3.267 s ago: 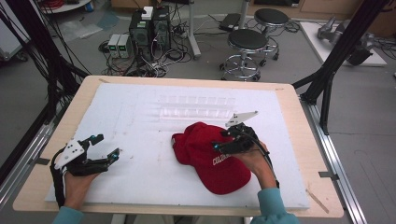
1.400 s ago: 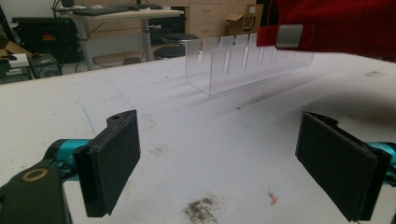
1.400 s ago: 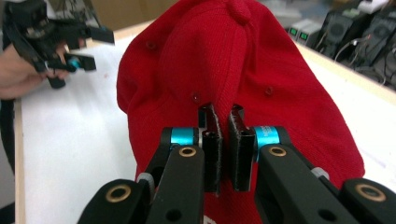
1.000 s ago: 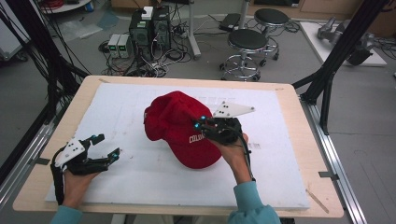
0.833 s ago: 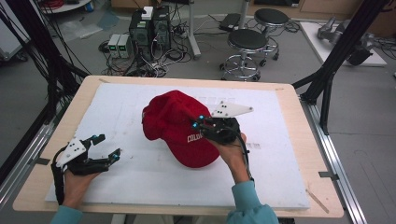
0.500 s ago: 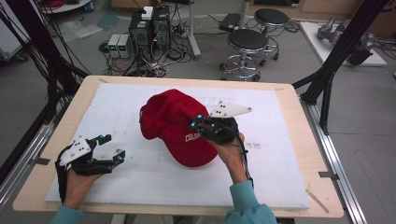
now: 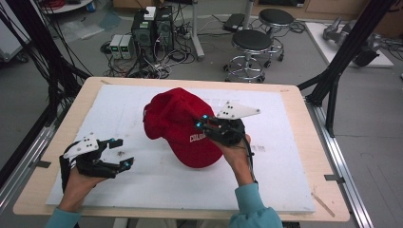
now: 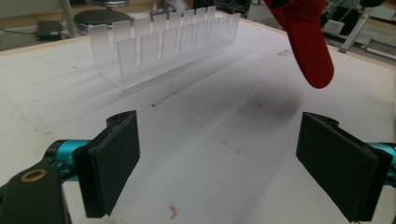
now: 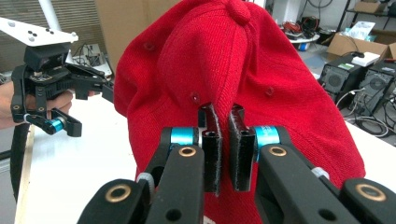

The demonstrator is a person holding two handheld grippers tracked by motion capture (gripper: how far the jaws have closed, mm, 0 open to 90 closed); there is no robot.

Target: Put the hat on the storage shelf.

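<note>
A red baseball cap point(image 7: 176, 118) with white lettering hangs above the middle of the white board, its brim toward the person. My right gripper point(image 7: 202, 126) is shut on a fold of the cap's fabric; in the right gripper view the pads point(image 9: 212, 140) pinch the cap point(image 9: 261, 70) near its crown. My left gripper point(image 7: 124, 153) hovers over the board's front left, open, with nothing between its fingers. In the left gripper view the wide-apart pads point(image 8: 112, 163) frame bare board, and the cap's brim point(image 8: 308, 42) hangs at the upper right.
A clear slotted acrylic rack point(image 8: 163, 46) stands on the white board point(image 7: 285, 156) beyond the left gripper. The wooden table edge point(image 7: 304, 104) borders the board. Two stools point(image 7: 252, 42), computer boxes point(image 7: 152, 28) and black frame posts point(image 7: 332, 71) stand past the table.
The right gripper has lifted the cap off the board and carried it left. The left gripper has risen a little and shifted toward the middle.
</note>
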